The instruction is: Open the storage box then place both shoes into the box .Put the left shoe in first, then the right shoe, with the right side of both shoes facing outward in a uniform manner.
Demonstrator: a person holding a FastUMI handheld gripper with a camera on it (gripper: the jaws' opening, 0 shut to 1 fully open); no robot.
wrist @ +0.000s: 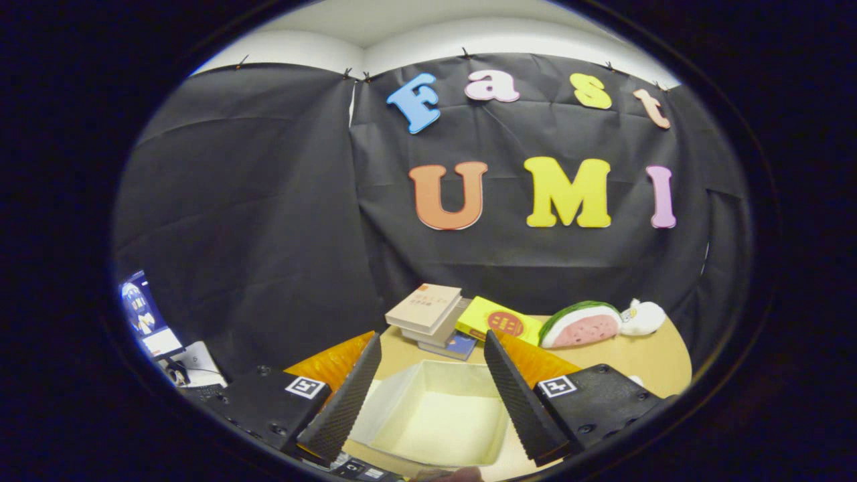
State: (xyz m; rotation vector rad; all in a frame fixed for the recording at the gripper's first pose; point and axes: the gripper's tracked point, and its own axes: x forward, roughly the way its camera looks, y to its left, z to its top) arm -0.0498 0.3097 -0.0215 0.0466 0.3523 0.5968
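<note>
Nearest us, our gripper point(428, 391) is spread wide, holding nothing. Between its fingers sits the open white box point(435, 415) on the tan surface point(643, 355). Just beyond lie a stack of books point(428, 314), a yellow packet point(499, 321) and a watermelon toy point(581, 325).

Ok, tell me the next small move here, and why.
Probably swing the hand-held gripper away to look for the left shoe. Its fingers stand apart and hold nothing, and the white storage box between them lies open and looks empty, so the opening step seems done.
</note>
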